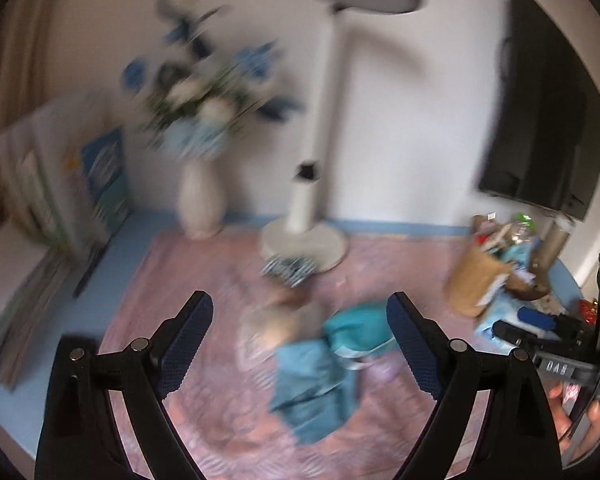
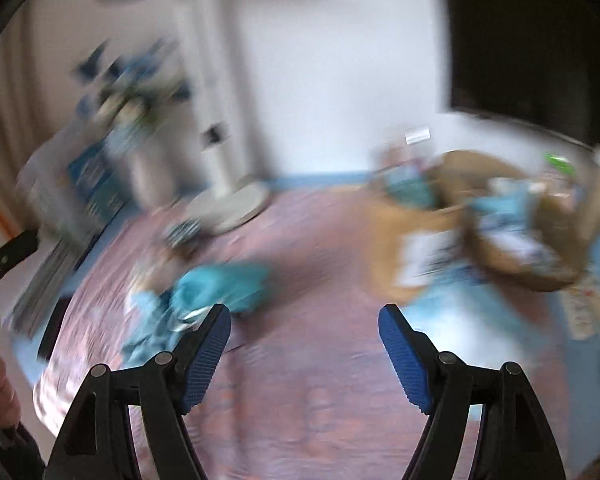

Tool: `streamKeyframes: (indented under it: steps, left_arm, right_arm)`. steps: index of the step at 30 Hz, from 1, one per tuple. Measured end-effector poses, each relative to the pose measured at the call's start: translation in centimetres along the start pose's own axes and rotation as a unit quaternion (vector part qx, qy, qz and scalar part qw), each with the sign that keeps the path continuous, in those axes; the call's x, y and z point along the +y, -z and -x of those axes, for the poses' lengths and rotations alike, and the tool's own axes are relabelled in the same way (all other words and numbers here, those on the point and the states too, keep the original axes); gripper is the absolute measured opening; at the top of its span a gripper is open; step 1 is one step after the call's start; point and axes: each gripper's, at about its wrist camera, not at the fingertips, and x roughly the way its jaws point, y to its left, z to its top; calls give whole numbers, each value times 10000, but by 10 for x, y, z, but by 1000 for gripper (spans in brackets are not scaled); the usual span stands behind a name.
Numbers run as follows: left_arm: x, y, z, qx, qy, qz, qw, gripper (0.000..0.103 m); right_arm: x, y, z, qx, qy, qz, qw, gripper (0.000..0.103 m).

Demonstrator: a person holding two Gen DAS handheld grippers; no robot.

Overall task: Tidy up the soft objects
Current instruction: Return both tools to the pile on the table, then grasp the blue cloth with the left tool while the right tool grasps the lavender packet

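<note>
A crumpled teal cloth (image 1: 320,376) lies on the pink patterned mat (image 1: 204,280), with a pale beige soft item (image 1: 272,324) just left of it and a striped dark item (image 1: 288,268) further back. My left gripper (image 1: 300,316) is open and empty, hovering above the cloth. In the right wrist view the teal cloth (image 2: 216,288) lies ahead and left of my right gripper (image 2: 304,320), which is open and empty above the mat (image 2: 320,380). Both views are motion-blurred.
A white desk lamp (image 1: 312,200) and a vase of blue flowers (image 1: 200,196) stand at the back. Books (image 1: 60,184) lean at the left. A brown basket (image 2: 532,236) with clutter and a dark monitor (image 1: 540,120) are at the right.
</note>
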Motion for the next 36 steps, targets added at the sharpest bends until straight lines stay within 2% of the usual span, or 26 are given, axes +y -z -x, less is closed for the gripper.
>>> streamKeyframes:
  steps: [4,7,13,17,22,28,31,34,35,36]
  left_arm:
    - [30,30,-30,381,-60,297,9988,88]
    - [41,47,-56,667,192,522,9962,88]
    - [41,75,-88,1017,615,667,9907,88]
    - [36,82,-95,1077,832,581,9890,88]
    - [30,88,-103,1260,809,479,9876,88]
    - [23,90,-108,1408,738,312,9868,88]
    - [17,90,-107,1464,759,152,9862,88]
    - [7,91,-101,1434,771,-97,9866,88]
    - [5,90,-99,1426,782,-171,9865,88]
    - [1,91,-98,1441,800,-234,9860,88]
  right_arm:
    - [41,17,-42,293,-394,433,9979,75]
    - [58,29,-63,350,-463,698,9959,75]
    - [59,39,-94,572,-526,653,9948,75]
    - [50,45,-109,729,-422,504,9952,75]
    - [48,43,-116,825,-404,417,9949,75]
    - [55,40,-119,892,-335,621,9935,75]
    - [67,31,-124,887,-125,942,9915,75]
    - [71,25,-128,858,-191,969,9914,75]
    - [70,24,-132,923,-162,925,9913,72]
    - [70,24,-135,973,-117,899,9911,57]
